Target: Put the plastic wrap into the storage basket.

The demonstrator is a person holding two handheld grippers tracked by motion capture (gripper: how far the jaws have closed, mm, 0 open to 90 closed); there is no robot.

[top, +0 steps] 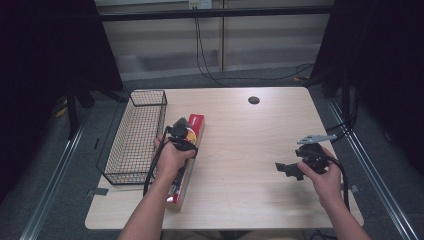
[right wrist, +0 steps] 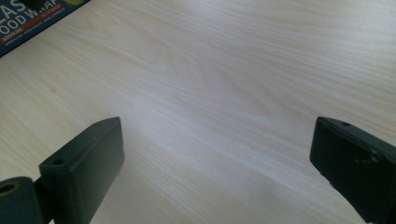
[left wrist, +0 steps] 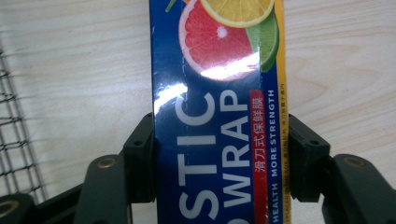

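Wooden table point(top: 240, 150): left gripper point(left wrist: 219, 140) clamps plastic wrap box point(left wrist: 219, 93), ends cropped.

Wooden table point(top: 240, 150): wire basket point(top: 135, 137), plastic-wrap box point(top: 192, 131).

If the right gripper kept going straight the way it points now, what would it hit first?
Most likely the bare table: the right gripper, open, tilts down at the wood. The plastic wrap box lies off to one side.

Overhead light: bench point(top: 240, 150) evenly bright, surroundings dark. White glare on the glossy box point(left wrist: 219, 70) at upper centre. Gripper views slightly soft.
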